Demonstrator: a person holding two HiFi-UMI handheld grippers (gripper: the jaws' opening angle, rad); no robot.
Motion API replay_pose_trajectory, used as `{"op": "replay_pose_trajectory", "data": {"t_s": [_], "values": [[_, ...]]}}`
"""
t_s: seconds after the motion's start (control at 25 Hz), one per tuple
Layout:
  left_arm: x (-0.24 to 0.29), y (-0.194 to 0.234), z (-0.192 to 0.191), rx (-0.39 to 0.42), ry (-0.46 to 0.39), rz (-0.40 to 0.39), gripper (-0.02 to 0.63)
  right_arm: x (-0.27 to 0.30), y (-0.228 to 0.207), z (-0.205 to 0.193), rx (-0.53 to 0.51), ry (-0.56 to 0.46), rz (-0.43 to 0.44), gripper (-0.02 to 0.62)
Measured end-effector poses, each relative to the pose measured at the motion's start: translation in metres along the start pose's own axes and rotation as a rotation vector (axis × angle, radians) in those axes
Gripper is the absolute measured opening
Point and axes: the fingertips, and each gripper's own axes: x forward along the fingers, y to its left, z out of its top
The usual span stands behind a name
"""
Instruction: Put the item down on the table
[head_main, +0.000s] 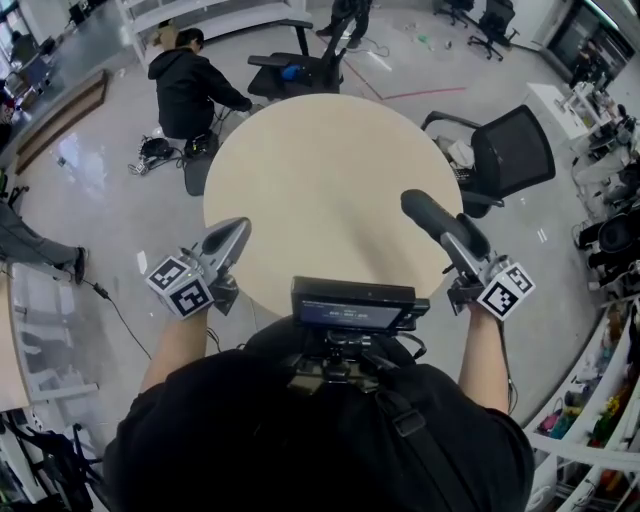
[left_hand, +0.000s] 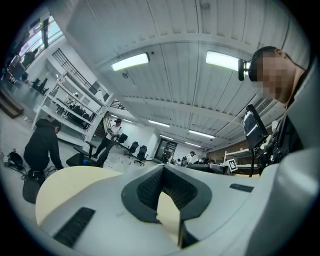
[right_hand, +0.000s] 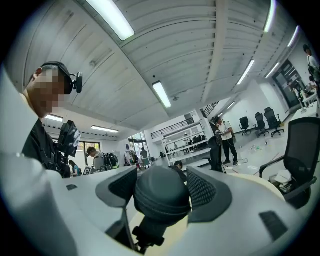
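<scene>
A round beige table (head_main: 320, 170) lies in front of me with nothing on it. My right gripper (head_main: 458, 250) hovers over its right edge, shut on a dark, elongated rounded case (head_main: 440, 220) that sticks out forward past the jaws. In the right gripper view the case (right_hand: 161, 192) fills the gap between the ribbed pads (right_hand: 201, 189), and a seam runs around it. My left gripper (head_main: 238, 228) is held over the table's left edge. Its jaws meet at the tip with nothing in them, as the left gripper view (left_hand: 163, 170) confirms.
A black office chair (head_main: 510, 150) stands close to the table's right side, and another chair (head_main: 300, 65) stands beyond its far edge. A person in black (head_main: 190, 85) crouches on the floor at the far left. Shelving (head_main: 600, 400) lines the right.
</scene>
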Motion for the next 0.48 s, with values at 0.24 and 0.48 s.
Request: {"op": "replay_pose_trajectory", "data": {"t_s": [0.24,0.48], "values": [[0.035,0.0,-0.006,-0.002,0.018,0.038,0.0,0.005,-0.045,0.004,0.038,0.006,0.024,0.316],[0.113,0.007,-0.007,-0.001,0.014,0.13,0.0,0.046,-0.15,0.011,0.082,0.011,0.131,0.316]]}}
